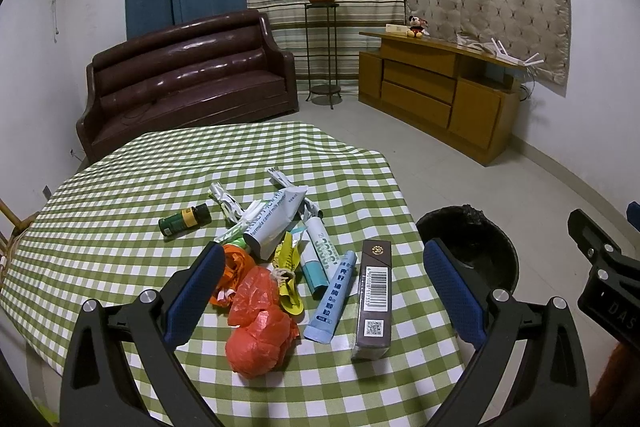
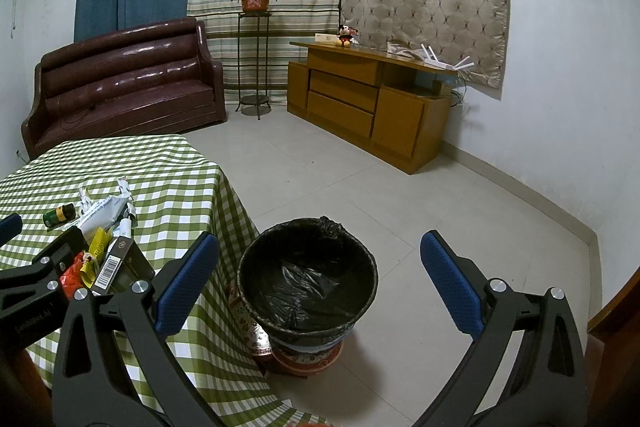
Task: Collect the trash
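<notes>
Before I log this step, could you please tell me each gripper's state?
Left gripper: open, holding nothing, over the trash pile.
Right gripper: open, holding nothing, above the bin.

The left gripper (image 1: 324, 283) hangs wide apart over a crumpled red plastic bag (image 1: 260, 331), a pale blue tube (image 1: 331, 297) and a brown carton (image 1: 374, 297) on the green checked tablecloth (image 1: 104, 227).

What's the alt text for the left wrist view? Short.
The open left gripper hovers over a pile of trash on a green checked table: a red plastic bag, a blue tube, a brown carton and a green bottle. A black-lined bin stands on the floor beyond the table's right edge.
</notes>
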`<state>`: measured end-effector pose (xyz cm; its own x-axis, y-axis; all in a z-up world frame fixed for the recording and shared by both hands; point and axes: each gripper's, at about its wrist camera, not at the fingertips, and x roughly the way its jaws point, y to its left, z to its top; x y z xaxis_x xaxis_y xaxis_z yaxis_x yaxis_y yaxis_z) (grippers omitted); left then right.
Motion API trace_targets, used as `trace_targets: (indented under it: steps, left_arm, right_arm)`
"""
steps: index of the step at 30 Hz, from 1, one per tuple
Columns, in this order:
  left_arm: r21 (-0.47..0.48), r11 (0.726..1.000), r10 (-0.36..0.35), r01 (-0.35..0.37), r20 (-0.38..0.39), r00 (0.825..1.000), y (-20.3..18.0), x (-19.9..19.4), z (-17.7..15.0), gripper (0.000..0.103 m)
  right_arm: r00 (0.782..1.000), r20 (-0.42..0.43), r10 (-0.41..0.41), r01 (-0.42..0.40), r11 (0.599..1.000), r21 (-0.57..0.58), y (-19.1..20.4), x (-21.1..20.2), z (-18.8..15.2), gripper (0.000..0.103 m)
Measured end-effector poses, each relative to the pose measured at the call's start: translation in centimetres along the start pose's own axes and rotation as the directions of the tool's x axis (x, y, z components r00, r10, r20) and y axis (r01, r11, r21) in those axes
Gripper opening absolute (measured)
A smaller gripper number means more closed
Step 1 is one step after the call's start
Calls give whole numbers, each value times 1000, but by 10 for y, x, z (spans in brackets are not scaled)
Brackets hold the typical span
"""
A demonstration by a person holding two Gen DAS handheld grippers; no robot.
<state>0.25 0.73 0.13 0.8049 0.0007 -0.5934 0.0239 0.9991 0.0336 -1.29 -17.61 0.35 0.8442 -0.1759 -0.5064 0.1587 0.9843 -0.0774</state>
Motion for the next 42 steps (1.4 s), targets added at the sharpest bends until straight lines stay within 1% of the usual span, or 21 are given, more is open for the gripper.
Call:
trace_targets:
  steps: [42]
  left_arm:
    - [2, 1000, 2, -2, -2, 1000, 2, 1, 0, 96]
  right_arm:
    - [1000, -1, 0, 0, 1000, 0, -1, -1, 1, 98]
